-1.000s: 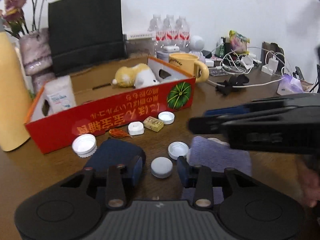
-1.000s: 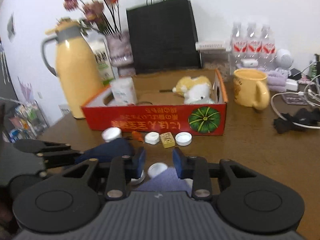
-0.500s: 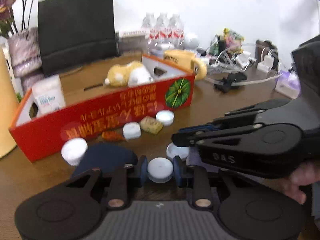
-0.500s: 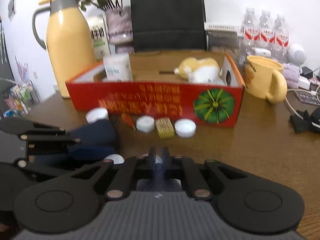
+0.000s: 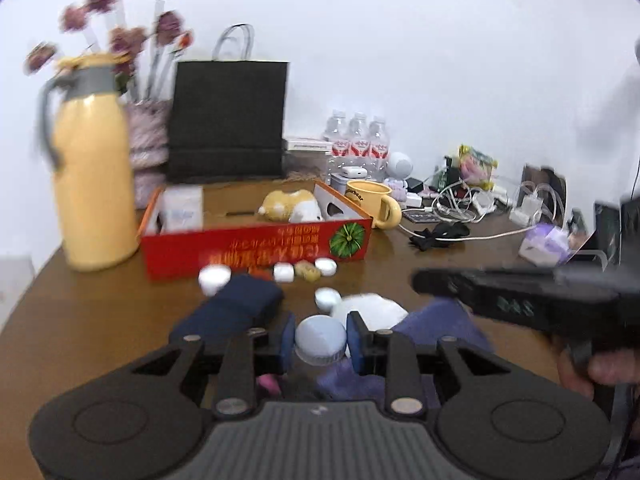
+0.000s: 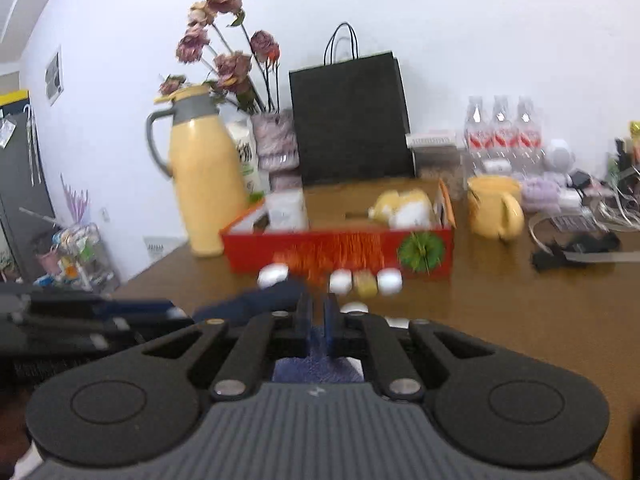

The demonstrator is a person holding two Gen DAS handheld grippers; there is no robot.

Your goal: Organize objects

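My left gripper (image 5: 320, 340) is shut on a white bottle cap (image 5: 320, 338) and holds it above the table. My right gripper (image 6: 316, 320) is shut on a purple cloth (image 6: 318, 364) and lifts it; the cloth also shows in the left wrist view (image 5: 440, 324). The red cardboard box (image 5: 256, 248) holds a plush toy (image 5: 290, 206) and a white packet (image 5: 182, 208). Several white caps (image 5: 214, 276) and a yellow candy (image 5: 307, 270) lie in front of the box. A navy cloth (image 5: 236, 308) lies at the left.
A yellow thermos (image 5: 94, 176), a flower vase (image 5: 146, 140), a black paper bag (image 5: 228, 120), water bottles (image 5: 358, 140), a yellow mug (image 5: 370, 202) and tangled cables (image 5: 460, 208) stand behind and beside the box on the brown table (image 5: 80, 304).
My left gripper closed on the white cap and lifted it. My right gripper closed on the purple cloth and raised it. Both views have pulled back and up from the table.
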